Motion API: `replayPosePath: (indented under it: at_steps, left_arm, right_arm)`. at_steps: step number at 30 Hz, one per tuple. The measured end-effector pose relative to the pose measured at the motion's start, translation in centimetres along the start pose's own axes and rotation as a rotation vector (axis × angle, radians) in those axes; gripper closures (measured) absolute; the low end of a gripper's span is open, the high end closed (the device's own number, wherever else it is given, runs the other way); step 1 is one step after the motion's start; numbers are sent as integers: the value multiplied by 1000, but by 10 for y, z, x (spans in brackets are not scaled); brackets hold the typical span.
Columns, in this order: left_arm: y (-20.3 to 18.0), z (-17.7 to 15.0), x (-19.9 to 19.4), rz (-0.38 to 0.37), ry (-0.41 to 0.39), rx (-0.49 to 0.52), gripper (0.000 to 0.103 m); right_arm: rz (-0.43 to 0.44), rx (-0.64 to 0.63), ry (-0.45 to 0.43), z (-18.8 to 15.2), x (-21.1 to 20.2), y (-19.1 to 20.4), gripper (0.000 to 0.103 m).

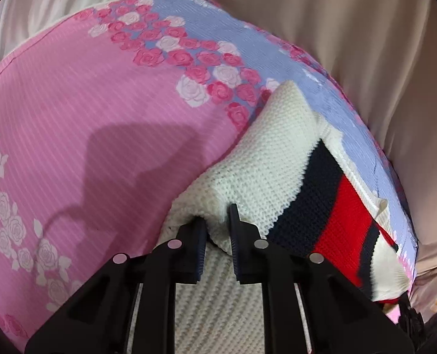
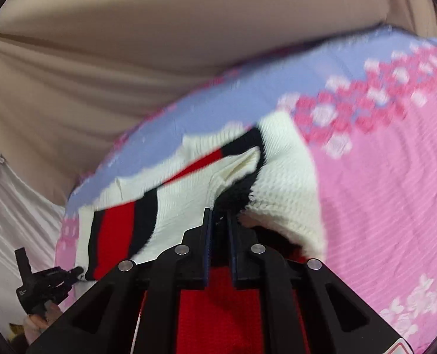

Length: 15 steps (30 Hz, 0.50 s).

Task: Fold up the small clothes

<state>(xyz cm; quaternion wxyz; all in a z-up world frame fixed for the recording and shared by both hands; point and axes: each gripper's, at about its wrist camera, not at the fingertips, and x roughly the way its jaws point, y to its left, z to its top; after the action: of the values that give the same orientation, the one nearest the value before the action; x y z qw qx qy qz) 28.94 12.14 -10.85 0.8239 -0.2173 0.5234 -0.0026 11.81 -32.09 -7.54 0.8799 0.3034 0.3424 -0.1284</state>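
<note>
A small knit sweater [image 1: 265,159], cream with black and red stripes, lies on a pink and lilac rose-print sheet [image 1: 100,118]. My left gripper [image 1: 217,221] is shut on a bunched cream fold of the knit, which bulges between its two black fingers. In the right wrist view the sweater [image 2: 189,177] is blurred, with its striped part raised. My right gripper [image 2: 218,218] is shut on the knit where black and red yarn meet, and red knit hangs below its jaws. The left gripper [image 2: 71,274] shows at the lower left, at the sweater's far edge.
Beige cloth [image 1: 366,44] rises behind the sheet, and white cloth [image 1: 56,0] lies beyond its far left corner. A hand [image 2: 38,321] holds the other gripper at the lower left of the right wrist view. Open pink sheet spreads left of the sweater.
</note>
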Motion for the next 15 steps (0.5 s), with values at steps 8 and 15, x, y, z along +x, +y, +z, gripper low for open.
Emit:
replayPosePath:
  at_steps: [8,15]
  left_arm:
    - [-3,-4,-9,-12,-13,43,87]
    - [40,-64,-80,9,-36,86,68]
  right_arm:
    - [5,48,78,-17,-13,-31,83]
    - [-46,-78,184,-103,-106,-64,48]
